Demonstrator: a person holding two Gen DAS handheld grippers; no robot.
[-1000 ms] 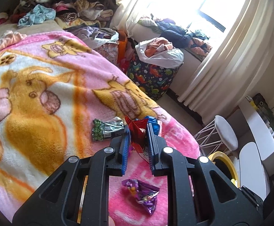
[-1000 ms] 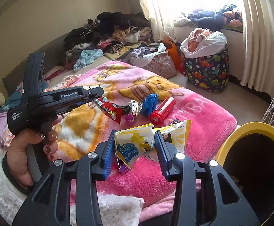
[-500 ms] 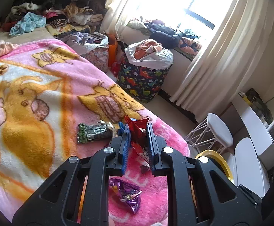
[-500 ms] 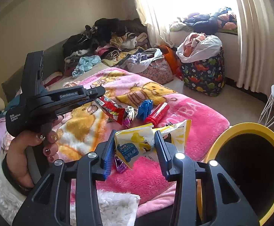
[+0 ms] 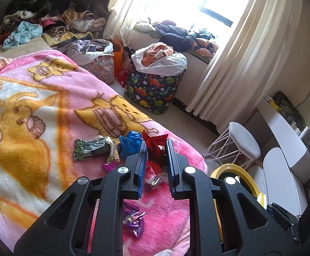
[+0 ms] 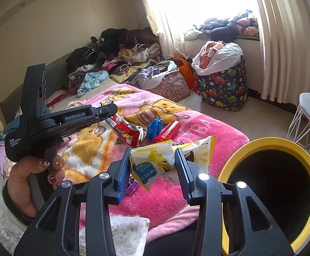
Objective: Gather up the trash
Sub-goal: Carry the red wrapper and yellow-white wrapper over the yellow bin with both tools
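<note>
My left gripper (image 5: 155,147) is shut on a red snack wrapper (image 5: 156,151), held above the pink blanket (image 5: 69,89); from the right wrist view the same wrapper (image 6: 125,132) hangs from its tip (image 6: 112,109). My right gripper (image 6: 152,155) is shut on a crumpled yellow-and-white snack bag (image 6: 155,162), beside the yellow-rimmed bin (image 6: 283,147), whose rim (image 5: 233,168) also shows low right in the left wrist view. On the blanket lie a green-black wrapper (image 5: 90,149), a blue wrapper (image 5: 130,141), a purple wrapper (image 5: 133,224) and a red tube (image 6: 167,131).
A dinosaur-print laundry basket (image 5: 155,89) full of clothes stands by the curtained window. A white wire stool (image 5: 240,143) is on the floor near the bin. Piles of clothes (image 5: 54,17) cover the far end of the bed. A hand (image 6: 26,181) grips the left gripper's handle.
Both grippers have lifted a little and drifted towards the bin with their wrappers still held. The bin's mouth now fills more of the right wrist view.
</note>
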